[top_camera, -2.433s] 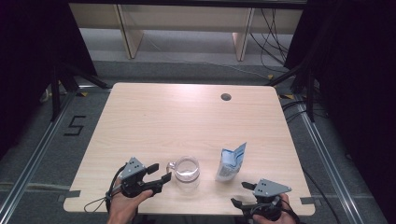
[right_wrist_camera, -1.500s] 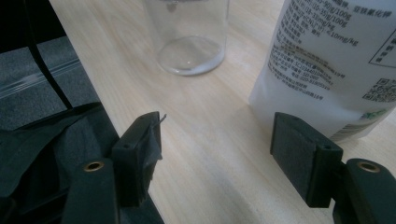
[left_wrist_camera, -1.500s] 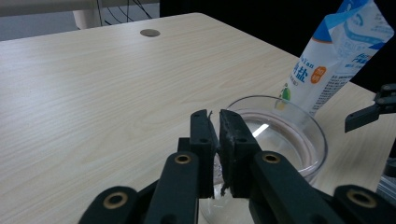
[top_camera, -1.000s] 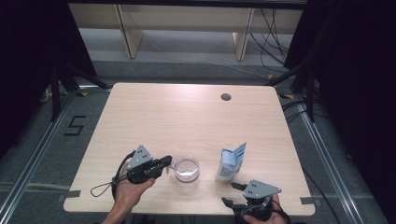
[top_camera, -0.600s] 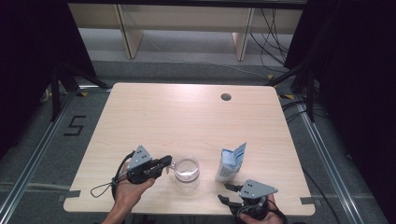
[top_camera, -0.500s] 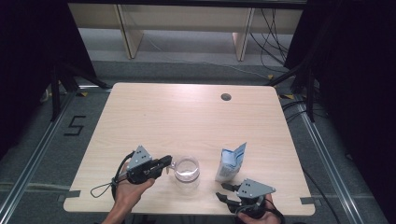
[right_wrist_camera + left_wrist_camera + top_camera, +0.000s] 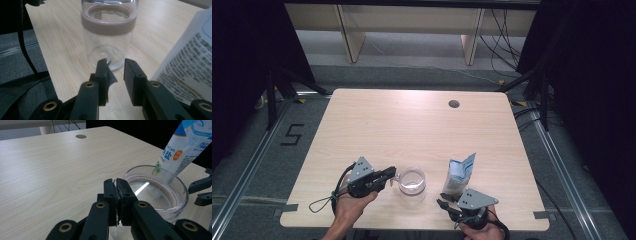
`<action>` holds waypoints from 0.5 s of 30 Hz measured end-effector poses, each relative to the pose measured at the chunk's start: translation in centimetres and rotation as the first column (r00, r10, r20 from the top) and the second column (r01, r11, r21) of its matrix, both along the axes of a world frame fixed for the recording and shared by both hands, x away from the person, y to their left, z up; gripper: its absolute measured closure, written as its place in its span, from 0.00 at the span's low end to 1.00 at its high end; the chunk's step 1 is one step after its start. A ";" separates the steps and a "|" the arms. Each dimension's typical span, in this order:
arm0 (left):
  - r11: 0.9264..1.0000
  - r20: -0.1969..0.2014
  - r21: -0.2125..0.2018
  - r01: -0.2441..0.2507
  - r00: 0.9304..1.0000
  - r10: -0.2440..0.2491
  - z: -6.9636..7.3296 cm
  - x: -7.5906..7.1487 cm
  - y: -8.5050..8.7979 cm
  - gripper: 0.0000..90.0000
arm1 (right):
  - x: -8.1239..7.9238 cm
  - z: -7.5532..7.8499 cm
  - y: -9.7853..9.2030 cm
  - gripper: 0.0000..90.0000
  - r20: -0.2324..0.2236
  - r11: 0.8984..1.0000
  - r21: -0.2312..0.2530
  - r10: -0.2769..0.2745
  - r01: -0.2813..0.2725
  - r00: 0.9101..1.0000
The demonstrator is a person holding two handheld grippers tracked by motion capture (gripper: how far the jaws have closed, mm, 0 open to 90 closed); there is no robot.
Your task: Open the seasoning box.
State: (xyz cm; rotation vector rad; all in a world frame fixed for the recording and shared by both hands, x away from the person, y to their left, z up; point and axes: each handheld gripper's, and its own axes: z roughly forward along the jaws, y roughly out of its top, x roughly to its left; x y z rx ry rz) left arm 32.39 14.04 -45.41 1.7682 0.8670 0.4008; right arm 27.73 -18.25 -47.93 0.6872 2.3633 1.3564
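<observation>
A clear glass jar (image 7: 412,182) with no lid stands near the table's front edge; the right gripper view shows a brownish band below its rim (image 7: 108,25). My left gripper (image 7: 393,173) is shut, its tips (image 7: 116,181) right at the jar's near rim (image 7: 160,190). Whether they pinch the glass I cannot tell. A white and blue salt bag (image 7: 459,175) stands upright just right of the jar. My right gripper (image 7: 441,204) lies low in front of the bag and points at the jar. Its jaws (image 7: 115,63) have just been closing; a narrow gap is left, with nothing in it.
The light wooden table (image 7: 412,125) has a round cable hole (image 7: 454,104) at the back right. Its front edge runs just under both hands. Dark floor with rails surrounds the table, and a shelf stands behind it.
The right gripper has slid a little to the left, towards the jar, and its jaws have narrowed. Earlier the left gripper closed in on the jar and shut; since then it has stayed still.
</observation>
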 end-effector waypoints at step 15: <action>1.000 -0.006 -0.013 -0.002 1.000 0.002 -0.3 0.1 0.2 0.96 | 0.8 0.5 2.0 0.92 0.043 1.000 0.012 0.027 -0.028 0.999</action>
